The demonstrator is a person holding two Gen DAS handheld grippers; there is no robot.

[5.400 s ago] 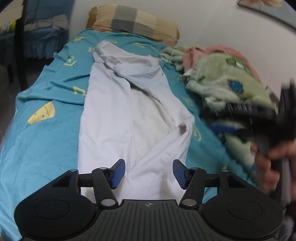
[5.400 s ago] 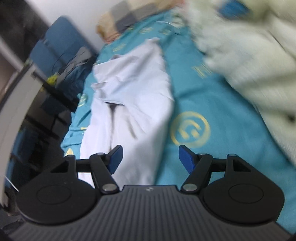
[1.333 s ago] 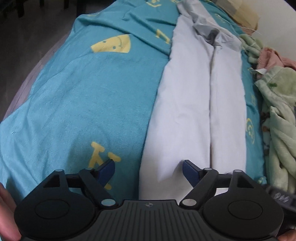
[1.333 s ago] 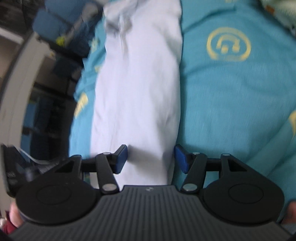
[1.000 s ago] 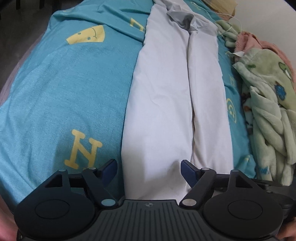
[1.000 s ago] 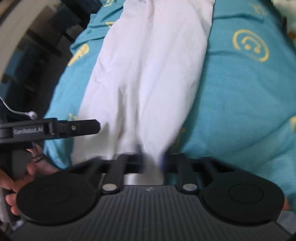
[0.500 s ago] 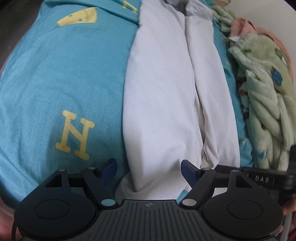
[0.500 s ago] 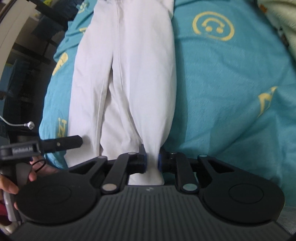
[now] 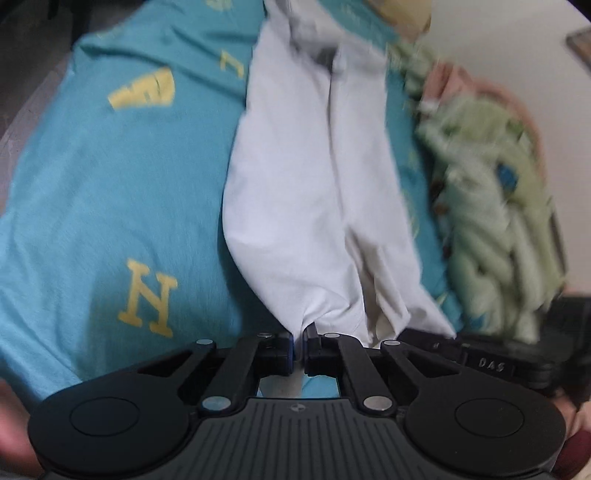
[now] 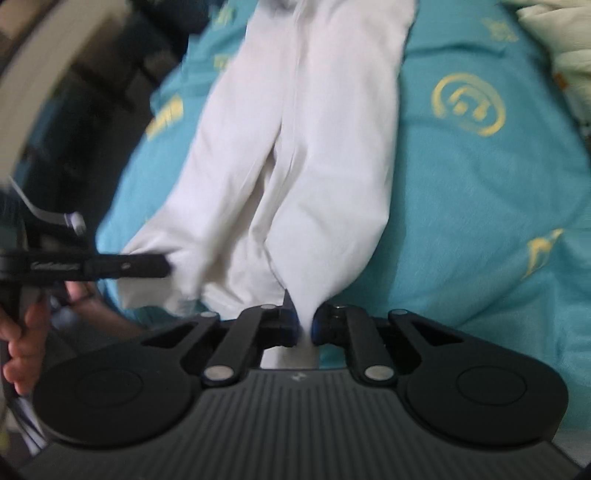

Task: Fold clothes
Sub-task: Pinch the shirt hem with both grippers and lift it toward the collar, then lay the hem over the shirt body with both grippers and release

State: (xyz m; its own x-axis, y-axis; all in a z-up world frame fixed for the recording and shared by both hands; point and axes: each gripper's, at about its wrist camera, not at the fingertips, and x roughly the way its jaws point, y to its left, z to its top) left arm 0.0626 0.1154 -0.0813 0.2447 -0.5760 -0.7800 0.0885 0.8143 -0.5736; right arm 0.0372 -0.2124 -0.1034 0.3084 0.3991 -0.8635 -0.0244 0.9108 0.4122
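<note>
A white shirt (image 9: 295, 206) lies lengthwise on the teal bedsheet (image 9: 110, 184), folded into a long narrow strip. My left gripper (image 9: 298, 345) is shut on the near left corner of its hem, and the cloth rises to the pads in a pulled point. In the right wrist view the same shirt (image 10: 325, 155) runs away from me. My right gripper (image 10: 303, 325) has its jaws closing, the pads pinching the near right corner of the hem. One of the left gripper's black fingers (image 10: 122, 266) shows at the left, against the shirt's other corner. Both views are blurred.
A heap of green and pink fleece blankets (image 9: 491, 206) lies along the right side of the bed by the wall. A pillow (image 9: 402, 14) sits at the far end. A person's hand (image 10: 22, 332) holds the left tool. Dark furniture (image 10: 92, 74) stands beyond the bed's left edge.
My left gripper has gone from wide open to shut on the hem corner and has risen. The right gripper keeps its pinch, and the near hem lifts off the sheet.
</note>
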